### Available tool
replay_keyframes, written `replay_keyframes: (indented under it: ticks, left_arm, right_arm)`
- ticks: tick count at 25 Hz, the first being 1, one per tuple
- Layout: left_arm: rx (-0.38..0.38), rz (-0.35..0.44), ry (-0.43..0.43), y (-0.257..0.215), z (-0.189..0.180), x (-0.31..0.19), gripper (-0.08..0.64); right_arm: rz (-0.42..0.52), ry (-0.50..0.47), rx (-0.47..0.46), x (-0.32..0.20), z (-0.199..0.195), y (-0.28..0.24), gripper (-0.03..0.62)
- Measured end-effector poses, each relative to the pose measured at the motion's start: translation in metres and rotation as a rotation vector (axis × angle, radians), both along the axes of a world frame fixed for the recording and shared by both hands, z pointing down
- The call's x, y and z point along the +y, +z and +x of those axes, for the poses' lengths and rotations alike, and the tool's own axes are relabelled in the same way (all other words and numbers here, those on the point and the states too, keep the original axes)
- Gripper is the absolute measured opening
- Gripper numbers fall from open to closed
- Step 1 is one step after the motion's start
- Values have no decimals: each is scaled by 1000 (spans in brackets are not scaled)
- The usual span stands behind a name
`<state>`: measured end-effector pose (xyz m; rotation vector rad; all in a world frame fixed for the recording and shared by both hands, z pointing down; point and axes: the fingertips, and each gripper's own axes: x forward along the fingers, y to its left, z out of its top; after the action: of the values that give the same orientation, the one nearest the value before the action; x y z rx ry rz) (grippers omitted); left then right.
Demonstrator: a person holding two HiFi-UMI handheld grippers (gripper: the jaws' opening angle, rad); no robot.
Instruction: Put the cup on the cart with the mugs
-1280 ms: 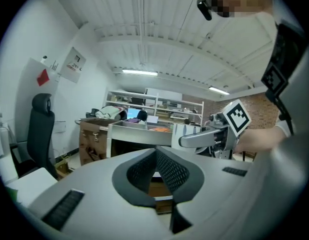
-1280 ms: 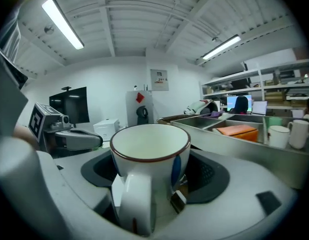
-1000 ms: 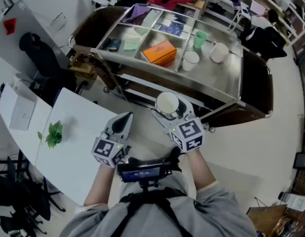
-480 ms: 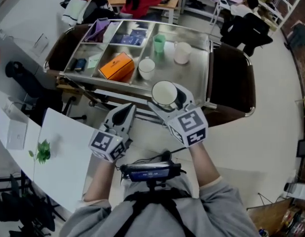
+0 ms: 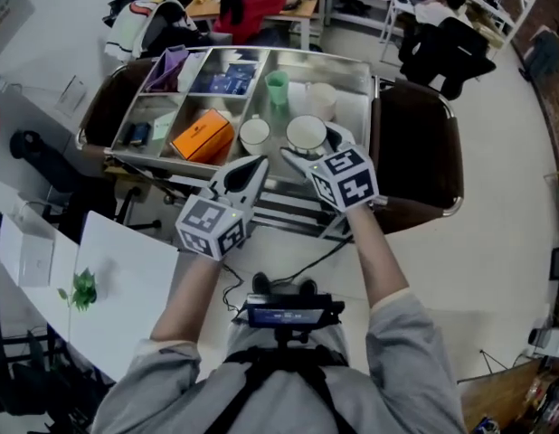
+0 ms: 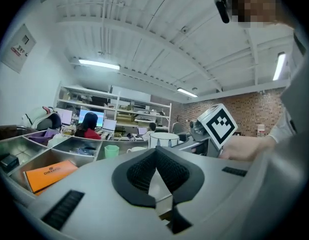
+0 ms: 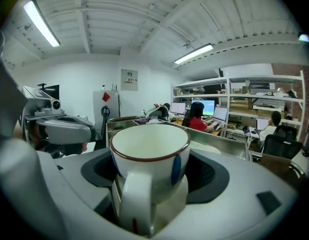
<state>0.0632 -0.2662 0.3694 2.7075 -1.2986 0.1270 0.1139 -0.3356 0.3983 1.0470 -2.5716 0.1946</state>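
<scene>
A white cup (image 5: pixel 306 134) with a dark rim and blue marks sits upright between the jaws of my right gripper (image 5: pixel 309 145), which is shut on it; its handle faces the camera in the right gripper view (image 7: pixel 137 199). It hangs over the front part of the steel cart (image 5: pixel 356 116), next to a white cup (image 5: pixel 254 135), a white mug (image 5: pixel 321 99) and a green cup (image 5: pixel 278 87). My left gripper (image 5: pixel 258 164) is shut and empty just left of the cup, at the cart's front edge; its pads (image 6: pixel 139 171) meet at the tip.
The cart's left compartments hold an orange box (image 5: pixel 203 136) and small items. Dark chairs (image 5: pixel 415 147) stand at both ends of the cart. A white table (image 5: pixel 117 287) with a green sprig is at lower left. People sit at desks behind the cart.
Both grippers have moved forward to the cart. The cup has gone from short of the cart's front edge to over its tray beside the mugs.
</scene>
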Motion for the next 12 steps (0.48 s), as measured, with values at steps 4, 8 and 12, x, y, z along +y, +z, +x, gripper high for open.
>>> replay_keyframes:
  ticks: [4,8,12]
  left_arm:
    - [2,-7,-17,3,0,-24,-5]
    - [-8,-12,-31,6,-2,-38,-4]
    - [-8,-19,-35,7,-1,-47,-4]
  right_arm:
    - [-53,9,31,-28,2,25,403]
    - [-107,15,13,-50,-2,48,403]
    - [-122,-5,44,-68,-9,65,403]
